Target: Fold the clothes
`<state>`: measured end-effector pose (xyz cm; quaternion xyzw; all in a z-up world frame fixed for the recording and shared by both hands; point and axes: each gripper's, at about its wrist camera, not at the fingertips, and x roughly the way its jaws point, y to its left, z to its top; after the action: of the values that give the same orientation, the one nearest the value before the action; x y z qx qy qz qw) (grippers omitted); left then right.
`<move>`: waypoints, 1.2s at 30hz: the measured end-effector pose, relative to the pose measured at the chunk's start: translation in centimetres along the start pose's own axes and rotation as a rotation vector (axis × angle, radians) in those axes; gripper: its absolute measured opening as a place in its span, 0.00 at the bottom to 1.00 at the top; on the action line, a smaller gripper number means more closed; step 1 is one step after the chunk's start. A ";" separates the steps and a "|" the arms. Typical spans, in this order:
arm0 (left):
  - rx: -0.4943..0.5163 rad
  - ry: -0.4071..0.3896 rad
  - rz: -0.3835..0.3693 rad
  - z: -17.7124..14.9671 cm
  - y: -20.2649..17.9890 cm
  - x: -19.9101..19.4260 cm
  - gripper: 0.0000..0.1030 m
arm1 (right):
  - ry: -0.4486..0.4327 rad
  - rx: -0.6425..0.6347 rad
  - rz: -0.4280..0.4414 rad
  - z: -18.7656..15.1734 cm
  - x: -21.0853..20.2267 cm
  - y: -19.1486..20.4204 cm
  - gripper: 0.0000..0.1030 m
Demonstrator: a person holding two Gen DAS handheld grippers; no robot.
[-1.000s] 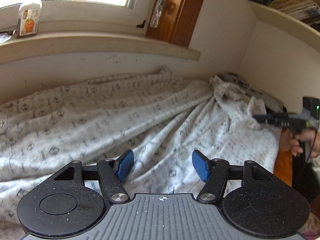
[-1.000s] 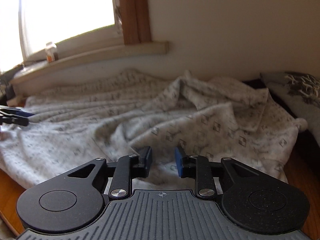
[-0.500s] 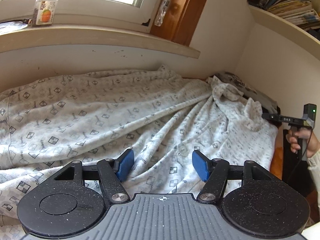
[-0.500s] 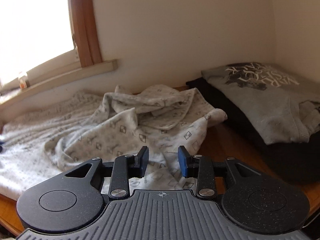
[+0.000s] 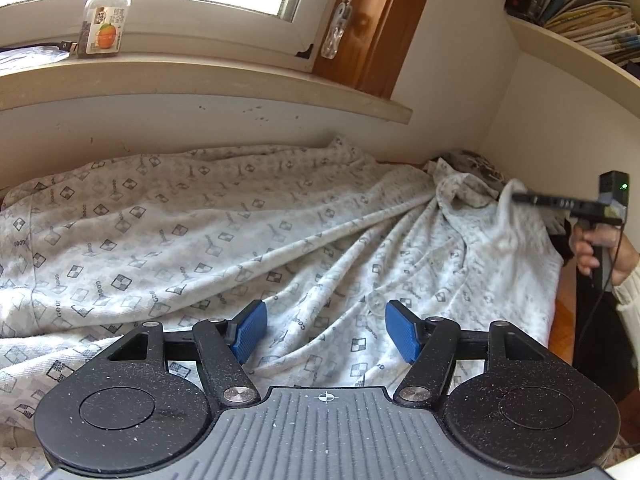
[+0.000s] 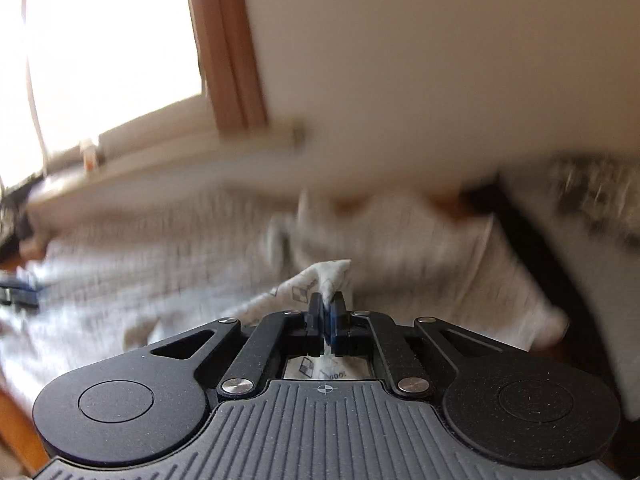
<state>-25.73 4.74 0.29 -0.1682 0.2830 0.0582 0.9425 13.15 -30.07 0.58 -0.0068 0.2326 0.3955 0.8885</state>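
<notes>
A white garment point(image 5: 224, 240) printed with small grey checked squares lies spread and creased under the window. My left gripper point(image 5: 326, 330) hovers just above its near part, open, with only cloth below the blue pads. My right gripper point(image 6: 327, 310) is shut on a pinched corner of the same garment point(image 6: 332, 276), which sticks up between the pads. In the left wrist view that right gripper point(image 5: 516, 198) shows at the far right, held by a hand point(image 5: 596, 246), lifting the garment's right end.
A juice bottle point(image 5: 105, 20) stands on the window sill point(image 5: 240, 84). A dark folded garment point(image 6: 592, 240) lies blurred at the right by the wall. A shelf of books point(image 5: 580, 4) hangs at the upper right. Wooden surface point(image 5: 564, 316) shows beside the cloth.
My right gripper closed on a corner of the white garment and swung left and up, blurring its view. The left gripper stayed in place, open.
</notes>
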 end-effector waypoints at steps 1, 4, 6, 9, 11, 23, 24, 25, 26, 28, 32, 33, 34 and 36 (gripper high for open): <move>0.001 0.000 0.001 0.0 0.0 0.0 0.67 | -0.035 -0.019 -0.032 0.0 -0.3 0.5 0.04; 0.001 0.000 -0.002 -0.1 0.0 -0.1 0.69 | -0.016 -0.066 -0.058 -0.7 0.3 1.3 0.04; 0.002 0.001 -0.002 -0.1 0.0 0.0 0.70 | 0.044 -0.048 -0.081 -1.1 1.0 0.7 0.14; 0.002 -0.001 0.006 0.0 0.0 -0.1 0.70 | 0.032 0.008 -0.154 -1.6 0.6 -0.3 0.39; -0.009 -0.016 0.007 0.0 0.1 -0.2 0.70 | -0.037 0.038 -0.203 -1.9 -1.0 -0.4 0.41; 0.082 0.019 0.010 -0.2 -0.4 -4.5 0.27 | -0.056 -0.200 -0.004 -4.2 2.2 7.7 0.56; 0.090 0.036 0.011 -0.3 -0.6 -4.2 0.27 | -0.052 -0.195 0.005 -4.1 2.4 7.7 0.56; 0.092 0.053 0.006 -0.5 -0.8 -4.0 0.30 | -0.051 -0.185 0.012 -4.1 2.4 7.6 0.57; 0.093 0.070 0.001 -0.7 -1.0 -3.8 0.33 | -0.051 -0.171 0.016 -4.0 2.4 7.3 0.57; 0.107 0.083 -0.014 -1.1 -1.3 -3.6 0.45 | -0.053 -0.144 0.049 -4.1 2.2 6.9 0.57; 0.107 0.092 -0.041 -1.6 -1.2 -3.3 0.48 | -0.084 -0.089 0.114 -4.3 1.7 6.0 0.58; 0.104 0.094 -0.048 -1.7 -1.1 -3.2 0.48 | -0.091 -0.081 0.118 -4.3 1.6 5.9 0.58; 0.103 0.094 -0.049 -1.7 -1.1 -3.1 0.45 | -0.095 -0.074 0.123 -4.3 1.4 5.8 0.58; 0.109 0.083 -0.045 -1.7 -1.2 -2.9 0.25 | -0.104 -0.061 0.117 -4.3 1.0 5.7 0.58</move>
<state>-28.76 2.99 0.94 -0.1253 0.3207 0.0147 0.9388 7.95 -26.32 -2.74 0.0002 0.1737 0.4536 0.8741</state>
